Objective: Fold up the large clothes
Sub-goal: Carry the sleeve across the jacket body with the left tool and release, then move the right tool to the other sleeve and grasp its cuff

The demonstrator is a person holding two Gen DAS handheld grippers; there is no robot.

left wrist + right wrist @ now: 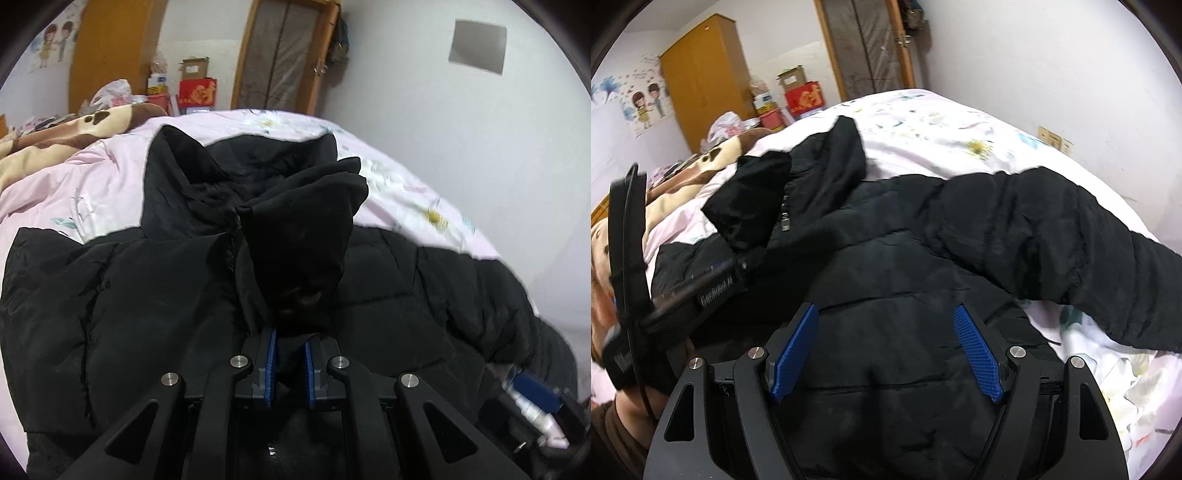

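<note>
Nearest the left wrist camera, the left tool point(289, 341) is seen with its blue ribbed pads point(270, 363) drawn close together, pinching a fold of the black quilted padded jacket point(147, 314); the pinched cloth rises from the pads as a dark cone toward the collar. In the right wrist view, the right tool point(886, 314) is held with its blue pads point(979, 354) spread wide above the jacket's back panel, and nothing is clamped between them.

The jacket is spread across the bed point(107, 173), which is covered by a pale pink floral sheet. One black quilted sleeve point(1052, 240) is stretched out to the right over the sheet, and the collar end is bunched toward the far side of the bed. In the right view the left tool's black body is seen at the left edge, with a hand and a brown sleeve behind it.

A brown and cream patterned blanket point(66, 133) is heaped at the far left of the bed. Beyond it, an orange wooden wardrobe point(701, 77), a red box point(805, 96) among stacked cartons, and a wood-framed door point(284, 51) are set against the white wall. A cartoon sticker point(646, 103) is fixed to the wall at the left.
</note>
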